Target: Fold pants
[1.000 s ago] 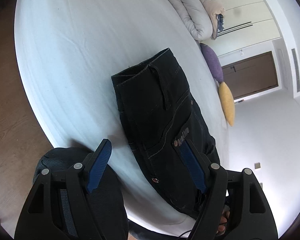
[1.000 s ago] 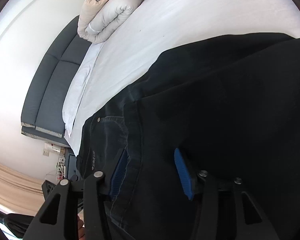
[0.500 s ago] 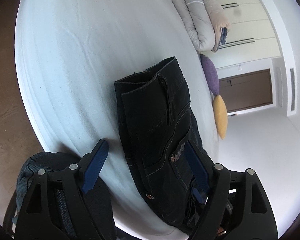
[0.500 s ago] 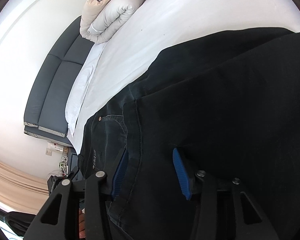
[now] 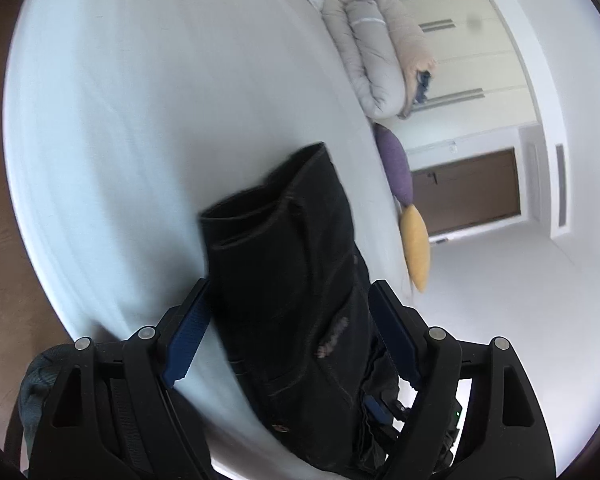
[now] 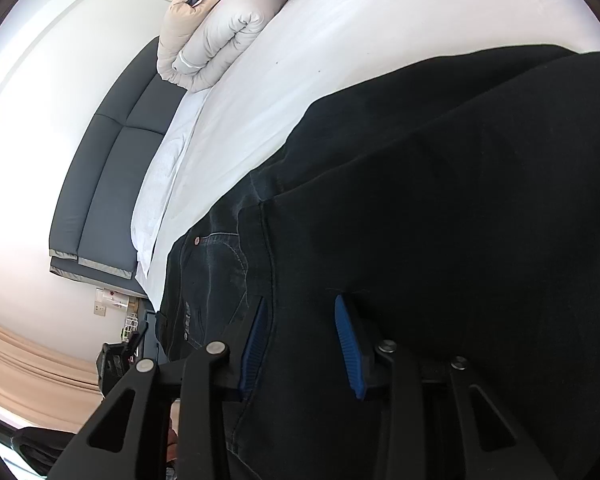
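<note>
Black jeans [image 5: 292,280] lie part-folded near edge of bed [image 5: 140,120]. Left gripper [image 5: 288,332] wide, straddling folded stack, nothing pinched (positioning, likely). Right gripper [image 6: 300,344] jaws just closing around denim fold; contact unconfirmed.

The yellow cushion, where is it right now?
In the left wrist view the yellow cushion sits at the right edge of the white bed, just below the purple cushion.
</note>
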`<state>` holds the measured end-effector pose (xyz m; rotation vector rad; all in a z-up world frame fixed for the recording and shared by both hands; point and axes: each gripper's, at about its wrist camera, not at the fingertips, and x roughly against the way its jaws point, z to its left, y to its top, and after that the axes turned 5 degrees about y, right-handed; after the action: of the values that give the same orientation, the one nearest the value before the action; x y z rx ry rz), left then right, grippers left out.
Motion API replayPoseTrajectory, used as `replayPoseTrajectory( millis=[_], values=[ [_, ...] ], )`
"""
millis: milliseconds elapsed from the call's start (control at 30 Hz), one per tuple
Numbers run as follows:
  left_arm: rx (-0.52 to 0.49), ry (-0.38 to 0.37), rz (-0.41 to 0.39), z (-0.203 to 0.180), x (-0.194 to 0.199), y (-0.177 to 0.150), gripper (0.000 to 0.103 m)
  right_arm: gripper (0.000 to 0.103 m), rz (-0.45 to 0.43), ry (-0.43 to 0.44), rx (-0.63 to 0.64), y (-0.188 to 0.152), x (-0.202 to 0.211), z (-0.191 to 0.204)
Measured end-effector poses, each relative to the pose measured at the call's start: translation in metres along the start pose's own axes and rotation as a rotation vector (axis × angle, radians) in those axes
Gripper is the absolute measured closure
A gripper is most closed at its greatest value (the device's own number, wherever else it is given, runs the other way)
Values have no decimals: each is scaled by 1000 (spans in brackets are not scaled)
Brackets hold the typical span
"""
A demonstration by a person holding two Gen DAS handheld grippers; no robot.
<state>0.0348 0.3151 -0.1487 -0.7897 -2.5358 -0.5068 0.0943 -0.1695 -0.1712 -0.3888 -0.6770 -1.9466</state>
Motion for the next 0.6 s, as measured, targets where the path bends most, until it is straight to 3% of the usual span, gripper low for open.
replayPoseTrajectory(
  millis=[100, 167, 233, 333, 433, 600],
  values=[
    [14, -45, 14, -6, -5, 4, 28, 68, -5, -1, -3, 0, 1, -2],
    [29, -75, 40, -6, -13, 5, 36, 69, -3, 0, -7, 1, 1, -2],
    [72, -77, 59, 0, -20, 6, 61, 70, 1, -2, -11, 2, 2, -3],
    [88, -69, 61, 8, -22, 5, 76, 70, 16, -16, -26, 4, 4, 0],
    [52, -51, 38, 3, -17, 4, 83, 68, 35, -22, -14, 8, 4, 15],
    [-137, 29, -15, -37, -9, -1, 86, 68, 101, 2, 43, 19, -23, 43]
  ],
)
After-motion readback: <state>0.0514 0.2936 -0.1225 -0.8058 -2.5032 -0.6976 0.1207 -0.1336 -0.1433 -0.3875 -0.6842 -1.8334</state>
